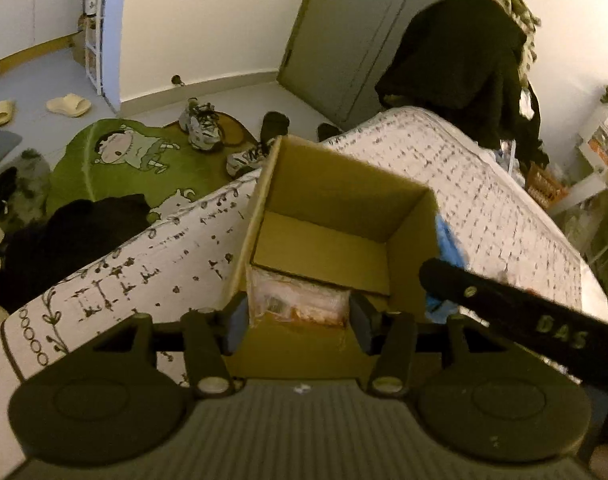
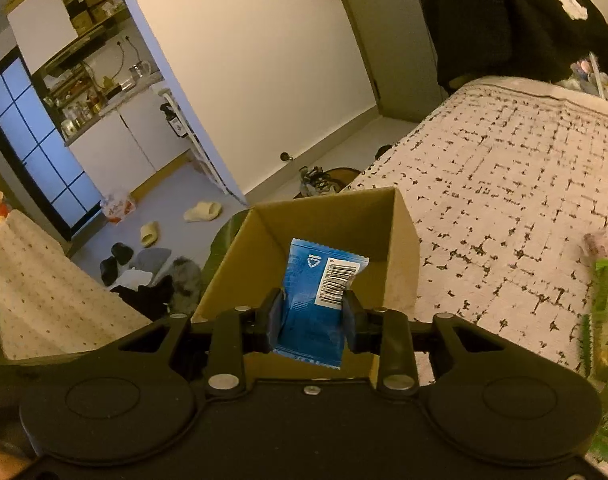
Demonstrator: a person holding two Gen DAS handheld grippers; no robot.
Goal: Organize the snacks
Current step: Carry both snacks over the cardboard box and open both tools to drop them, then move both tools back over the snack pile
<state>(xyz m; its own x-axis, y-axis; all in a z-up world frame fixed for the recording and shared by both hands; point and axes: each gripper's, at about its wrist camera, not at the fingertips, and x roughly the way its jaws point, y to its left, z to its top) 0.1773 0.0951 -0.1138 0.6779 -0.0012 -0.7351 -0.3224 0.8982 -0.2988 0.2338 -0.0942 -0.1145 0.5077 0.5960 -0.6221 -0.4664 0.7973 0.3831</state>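
Gripping a blue snack packet point(image 2: 317, 300), the right claw point(image 2: 312, 316) hovers over an open cardboard box point(image 2: 399, 240) on the bed point(image 2: 503, 184). The left claw point(image 1: 298, 322) clamps an orange-and-white packet point(image 1: 300, 300) inside the box. Neither is released yet; a green packet point(image 2: 605, 300) waits on the bed.

Your box point(image 1: 335, 200) is plain matt brown cardboard. The blue packet point(image 2: 315, 300) you hold is glossy plastic film, the pale packet point(image 1: 300, 300) crinkly and translucent. The bedcover point(image 2: 503, 200) looks like quilted cloth. Both grippers are matt black plastic with metal screws.
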